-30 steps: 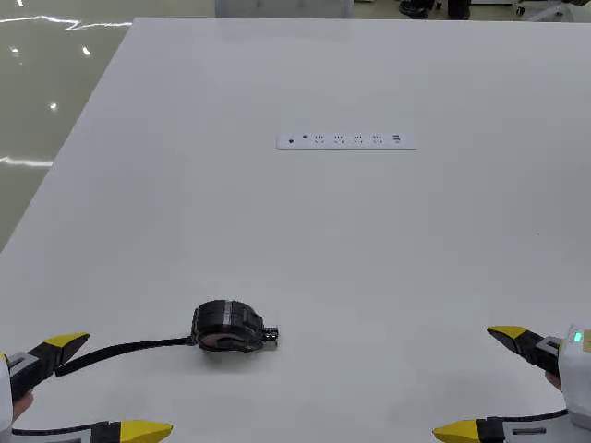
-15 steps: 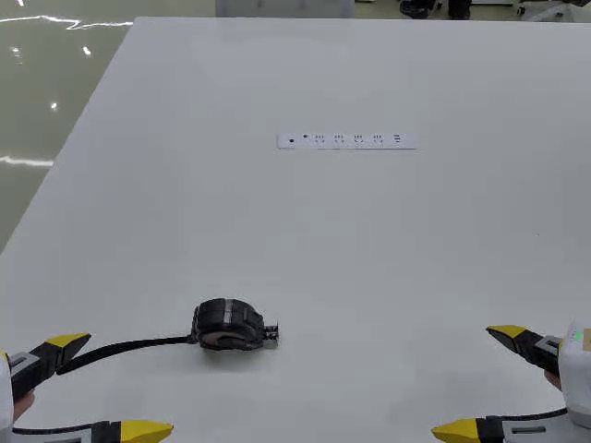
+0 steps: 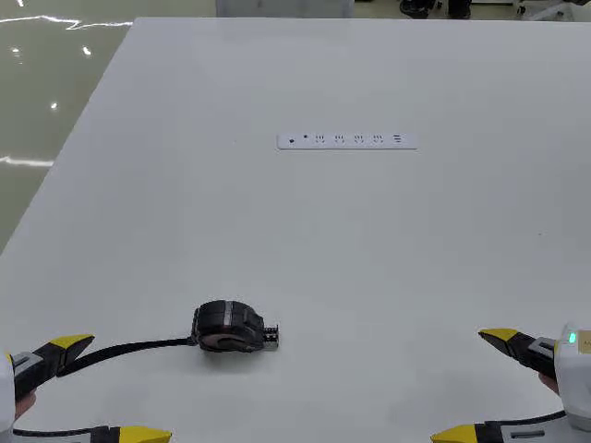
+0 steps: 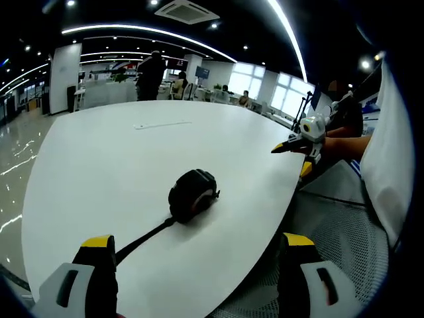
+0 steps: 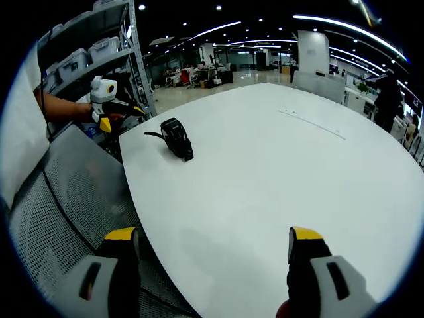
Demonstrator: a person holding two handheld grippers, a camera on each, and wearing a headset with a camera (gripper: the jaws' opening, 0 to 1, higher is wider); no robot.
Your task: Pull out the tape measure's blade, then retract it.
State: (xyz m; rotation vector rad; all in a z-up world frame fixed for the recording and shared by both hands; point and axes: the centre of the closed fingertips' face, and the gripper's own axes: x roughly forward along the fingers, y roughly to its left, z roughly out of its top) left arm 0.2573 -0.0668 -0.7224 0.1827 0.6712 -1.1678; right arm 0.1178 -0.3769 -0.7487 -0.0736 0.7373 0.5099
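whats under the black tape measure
The black tape measure sits straight on the white tabletop, with a faint shadow at its base. The patch of table its case covers cannot be seen.

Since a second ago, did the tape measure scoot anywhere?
No. The tape measure sits just where it was, same gap from the power strip.

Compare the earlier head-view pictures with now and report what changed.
Both grippers drew back slightly toward the person. The left gripper and right gripper sit a little lower in the head view, and the right one has also shifted a touch leftward. Both are open and hold nothing. The tape measure, its strap and the power strip stayed put on the table.
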